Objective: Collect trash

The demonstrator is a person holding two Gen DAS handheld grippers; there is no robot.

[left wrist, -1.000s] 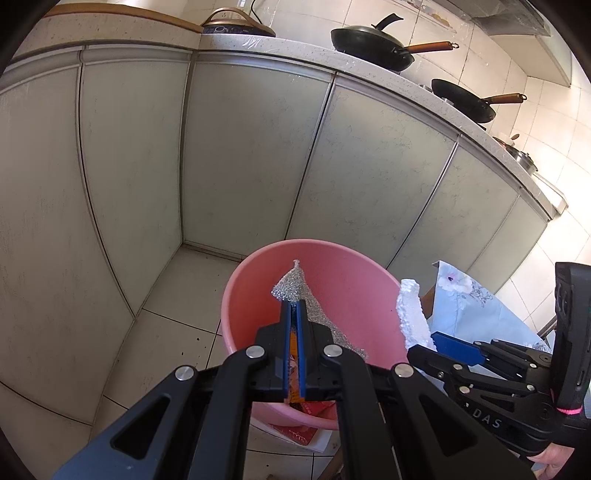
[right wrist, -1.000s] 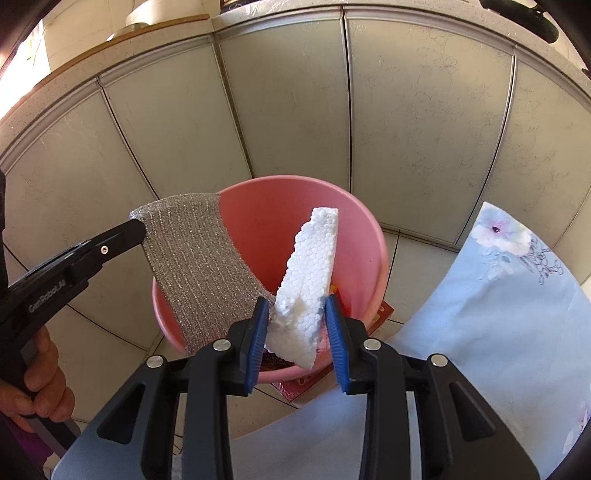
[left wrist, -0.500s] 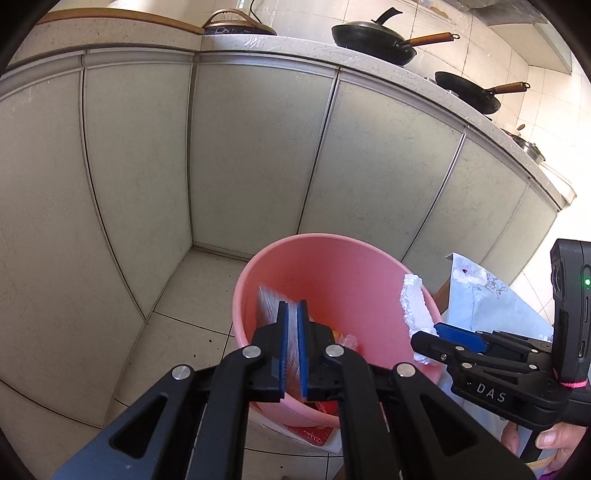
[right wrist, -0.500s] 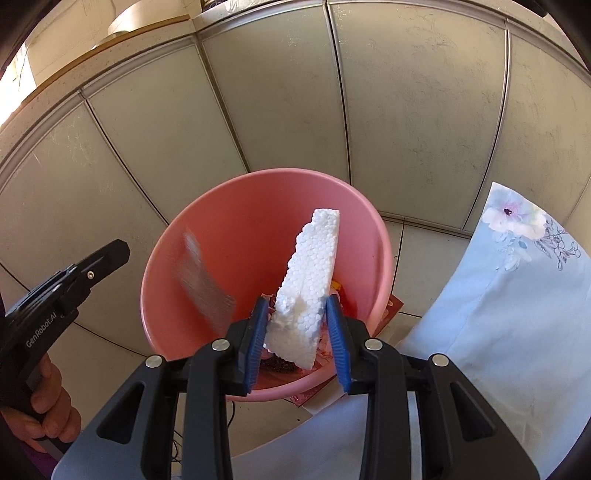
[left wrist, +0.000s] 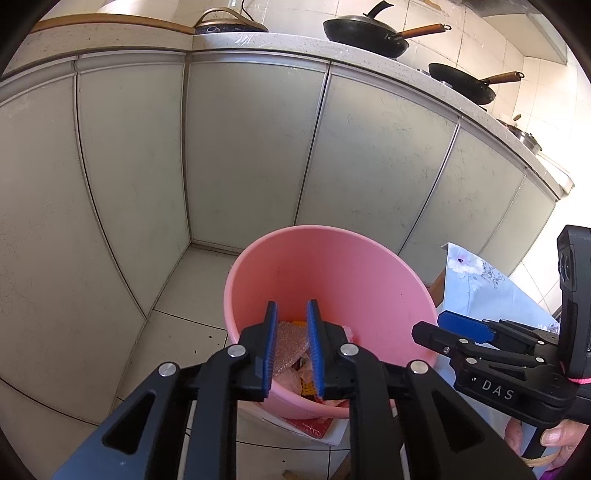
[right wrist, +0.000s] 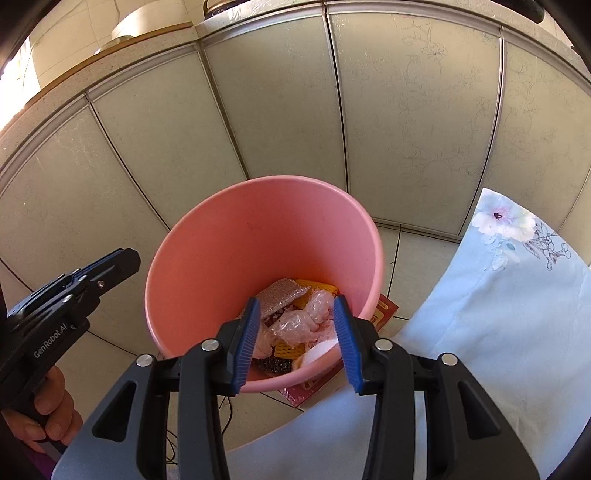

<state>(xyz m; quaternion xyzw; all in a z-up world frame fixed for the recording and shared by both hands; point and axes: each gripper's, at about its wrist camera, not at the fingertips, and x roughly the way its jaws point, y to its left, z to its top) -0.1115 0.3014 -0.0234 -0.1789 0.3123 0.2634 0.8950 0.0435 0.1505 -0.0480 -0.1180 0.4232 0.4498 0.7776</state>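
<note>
A pink bucket (left wrist: 373, 295) stands on the tiled floor by the cabinets; it also shows in the right wrist view (right wrist: 221, 266). Inside lie a silver mesh sheet (right wrist: 282, 297), crumpled clear plastic (right wrist: 306, 319), yellow netting (right wrist: 317, 286) and a white foam piece (right wrist: 319, 350). My left gripper (left wrist: 290, 345) is open and empty above the bucket's near rim. My right gripper (right wrist: 297, 339) is open and empty above the bucket, and shows at the right of the left wrist view (left wrist: 454, 328).
Grey cabinet doors (left wrist: 251, 147) wrap behind the bucket under a counter with two black pans (left wrist: 365, 31). A light blue floral cloth (right wrist: 498, 295) covers a surface to the right. A red packet (right wrist: 384, 310) lies under the bucket.
The left gripper opened and the silver mesh sheet fell into the bucket. The right gripper then opened and the white foam piece dropped in too.
</note>
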